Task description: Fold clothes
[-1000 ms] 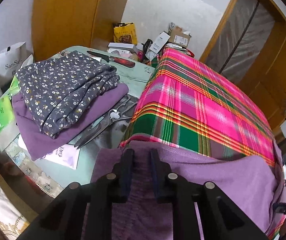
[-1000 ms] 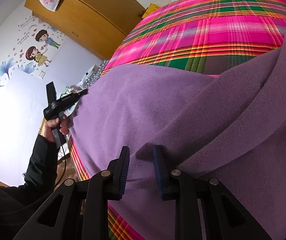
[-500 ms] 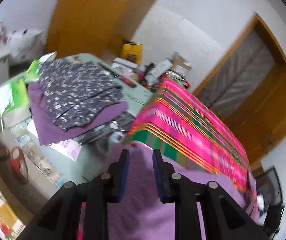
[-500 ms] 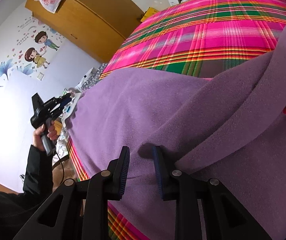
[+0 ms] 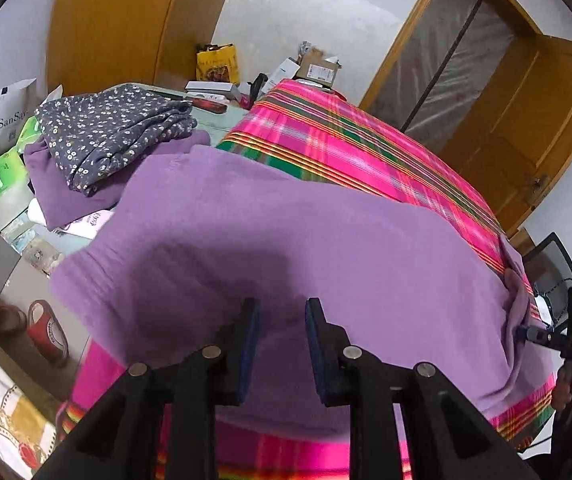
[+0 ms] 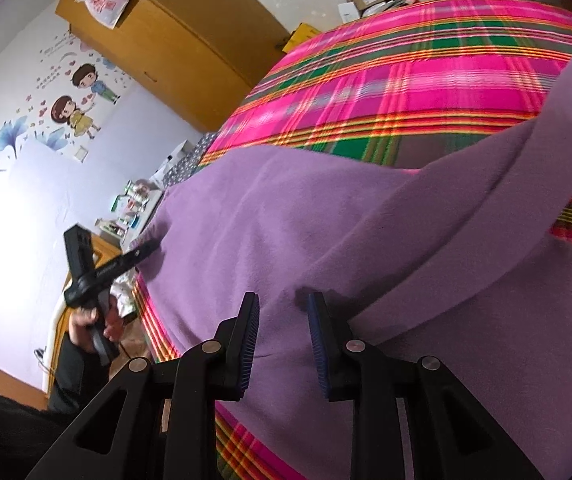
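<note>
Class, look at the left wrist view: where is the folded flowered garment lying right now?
The flowered garment lies at upper left in the left wrist view, stacked on a folded purple garment, left of the plaid cloth.

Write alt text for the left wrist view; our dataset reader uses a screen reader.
A purple fleece garment lies spread over a pink-and-green plaid cloth, with the left gripper over it, jaws open. A folded navy floral garment sits behind.
</note>
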A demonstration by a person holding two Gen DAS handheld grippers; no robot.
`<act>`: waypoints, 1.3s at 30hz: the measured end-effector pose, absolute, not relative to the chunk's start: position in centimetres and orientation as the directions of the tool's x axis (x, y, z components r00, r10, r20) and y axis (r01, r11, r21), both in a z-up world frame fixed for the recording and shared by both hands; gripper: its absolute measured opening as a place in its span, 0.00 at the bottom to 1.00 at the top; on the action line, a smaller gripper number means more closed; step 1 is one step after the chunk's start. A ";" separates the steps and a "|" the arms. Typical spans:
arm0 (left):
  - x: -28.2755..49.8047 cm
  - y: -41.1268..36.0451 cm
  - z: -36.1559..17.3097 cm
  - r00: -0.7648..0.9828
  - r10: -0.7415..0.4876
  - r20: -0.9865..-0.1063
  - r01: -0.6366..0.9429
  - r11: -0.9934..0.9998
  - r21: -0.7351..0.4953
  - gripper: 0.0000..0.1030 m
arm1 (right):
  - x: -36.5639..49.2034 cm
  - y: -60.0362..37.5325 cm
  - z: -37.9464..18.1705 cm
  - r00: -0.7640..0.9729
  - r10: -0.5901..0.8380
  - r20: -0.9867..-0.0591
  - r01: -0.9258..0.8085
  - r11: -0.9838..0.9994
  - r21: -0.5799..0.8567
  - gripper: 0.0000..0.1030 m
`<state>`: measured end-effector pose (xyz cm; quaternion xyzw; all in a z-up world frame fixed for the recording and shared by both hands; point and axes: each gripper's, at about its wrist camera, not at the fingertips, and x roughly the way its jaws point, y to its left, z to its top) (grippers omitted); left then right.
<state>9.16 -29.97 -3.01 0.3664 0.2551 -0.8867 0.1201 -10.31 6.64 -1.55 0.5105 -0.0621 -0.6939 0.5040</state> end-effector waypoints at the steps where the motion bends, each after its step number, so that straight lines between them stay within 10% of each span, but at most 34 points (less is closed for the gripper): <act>1: 8.9 -29.2 -2.9 -0.707 -0.010 -0.707 0.381 -0.847 -0.369 0.23 | -10.5 7.0 -1.4 0.015 -0.765 -0.643 0.631 -0.492 0.600 0.26; 30: 1.7 -15.4 -2.8 -0.656 0.288 -0.697 0.048 -0.907 -0.419 0.23 | -21.6 16.8 -0.5 -0.321 -0.649 -0.690 0.317 -0.760 0.567 0.34; 39: 0.5 -15.3 -3.3 -0.650 0.297 -0.700 0.049 -0.902 -0.428 0.23 | -23.1 13.2 2.6 -0.439 -0.515 -0.736 0.434 -0.839 0.328 0.34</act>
